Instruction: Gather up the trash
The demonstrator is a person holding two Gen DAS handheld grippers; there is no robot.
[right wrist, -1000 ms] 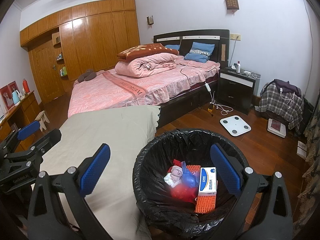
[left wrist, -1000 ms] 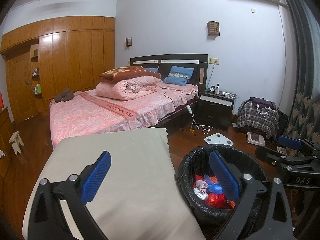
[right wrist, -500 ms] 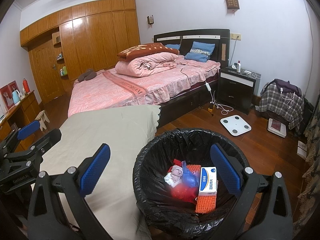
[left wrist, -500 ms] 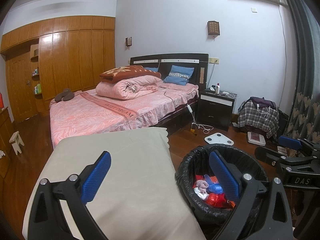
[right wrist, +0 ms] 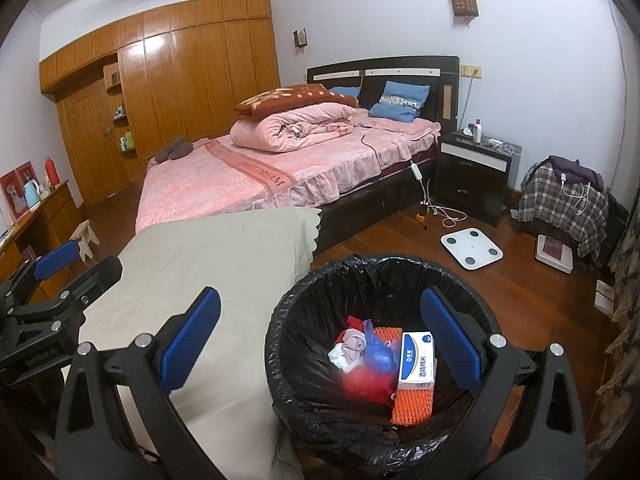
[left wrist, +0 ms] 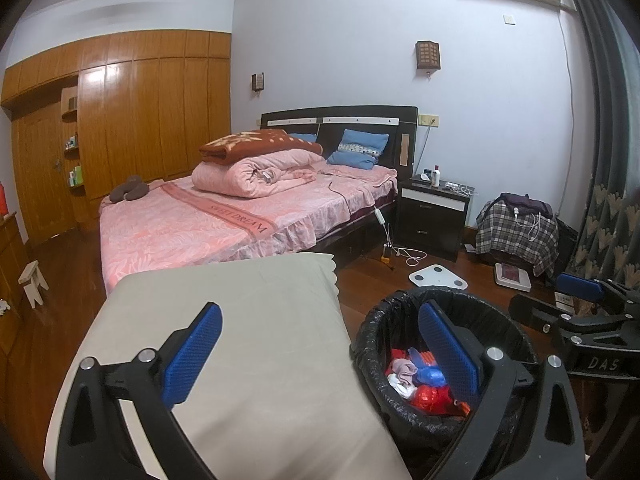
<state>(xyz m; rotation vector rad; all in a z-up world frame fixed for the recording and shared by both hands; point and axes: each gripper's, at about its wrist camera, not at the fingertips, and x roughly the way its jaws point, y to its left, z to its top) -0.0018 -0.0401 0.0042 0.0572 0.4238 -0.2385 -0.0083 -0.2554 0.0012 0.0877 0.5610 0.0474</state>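
Nothing is shifting between a second ago and now: both views are staying as they were, and the left hand-held gripper [left wrist: 318, 354] and the right hand-held gripper [right wrist: 320, 340] are both hanging wide apart with nothing between their blue pads. That stillness is suggesting the collecting is finished or pausing, since the cloth-covered worktop [right wrist: 224, 264] is showing no loose rubbish on the part in view. The trash is sitting inside the bin [right wrist: 316, 292], which is standing on the wooden floor just beside the worktop, lined with a black bag. In it a white and blue box [right wrist: 417, 361] is lying on an orange ribbed sheet [right wrist: 412, 406], next to a crumpled pale wad [right wrist: 350, 346], a blue scrap [right wrist: 380, 354] and something red [right wrist: 366, 384], blurred
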